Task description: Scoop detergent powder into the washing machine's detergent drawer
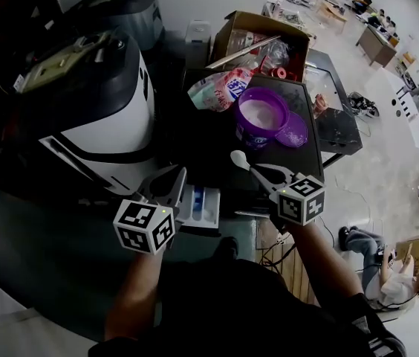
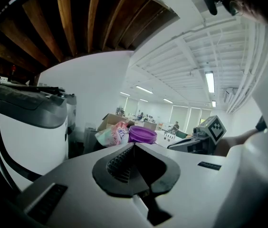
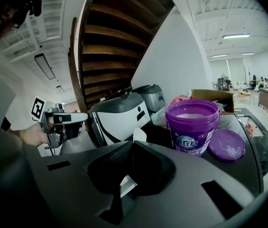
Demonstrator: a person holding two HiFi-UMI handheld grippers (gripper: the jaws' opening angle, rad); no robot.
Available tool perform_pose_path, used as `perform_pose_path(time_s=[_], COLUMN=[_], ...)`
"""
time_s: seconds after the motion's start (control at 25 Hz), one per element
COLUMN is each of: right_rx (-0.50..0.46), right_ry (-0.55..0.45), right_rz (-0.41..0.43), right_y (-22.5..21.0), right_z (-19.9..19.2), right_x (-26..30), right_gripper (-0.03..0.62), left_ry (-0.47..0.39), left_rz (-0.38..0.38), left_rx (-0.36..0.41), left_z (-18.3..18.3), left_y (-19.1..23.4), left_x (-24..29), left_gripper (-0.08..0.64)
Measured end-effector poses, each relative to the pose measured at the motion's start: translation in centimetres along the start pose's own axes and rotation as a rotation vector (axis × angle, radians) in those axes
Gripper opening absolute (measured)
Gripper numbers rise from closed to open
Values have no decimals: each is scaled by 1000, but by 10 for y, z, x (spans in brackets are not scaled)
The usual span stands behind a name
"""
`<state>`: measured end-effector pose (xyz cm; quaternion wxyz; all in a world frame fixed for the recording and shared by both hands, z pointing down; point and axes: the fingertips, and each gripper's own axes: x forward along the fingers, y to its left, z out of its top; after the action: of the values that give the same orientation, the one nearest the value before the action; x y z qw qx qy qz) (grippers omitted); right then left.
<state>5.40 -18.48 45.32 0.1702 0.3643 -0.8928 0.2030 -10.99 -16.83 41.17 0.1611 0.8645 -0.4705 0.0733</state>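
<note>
Washing machine [image 1: 113, 117]: white and black body, at the left in the head view.
Dark top [image 1: 302, 153]: the surface to the right of the machine, with boxes and bags at its far end.
Purple tub [image 1: 263, 114]: stands open on the dark top, with white powder inside.
Detergent drawer [image 1: 203, 207]: pulled out below the machine, its compartments open upward; near the tub but lower.
Lid [image 1: 293, 132]: lies just beside the tub, with some grains on it.
Left gripper [image 1: 177, 178]: jaws pressed together with nothing between them; it is at the drawer's left edge, and I cannot tell if it touches.
Right gripper [image 1: 260, 171]: jaws closed tight on the handle of the scoop.
Scoop [image 1: 239, 158]: white, bowl forward, in the air between tub and drawer; I cannot tell if powder is in it.
Way from tub to drawer: as I judge, this carrying is the step in hand. Keep the bowl level and the grip firm, go slowly, and tip only when low over a compartment, so nothing falls on the dark top.
</note>
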Motion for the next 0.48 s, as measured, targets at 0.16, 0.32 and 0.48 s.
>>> perform_pose_path(time_s=[0.16, 0.32, 0.48], right_rx=[-11, -17, -1], right_ry=[-42, -79, -106], right_rz=[35, 59, 67], right_y=[-17, -37, -62], right_z=[28, 49, 61], right_x=[-5, -8, -9], right_gripper=[20, 20, 20], left_ry=[-2, -1, -3], left_rz=[22, 43, 68], left_rx=[0, -1, -10], left_z=[10, 14, 16], left_y=[-4, -9, -14], left_x=[17, 33, 45], left_gripper=[8, 8, 8])
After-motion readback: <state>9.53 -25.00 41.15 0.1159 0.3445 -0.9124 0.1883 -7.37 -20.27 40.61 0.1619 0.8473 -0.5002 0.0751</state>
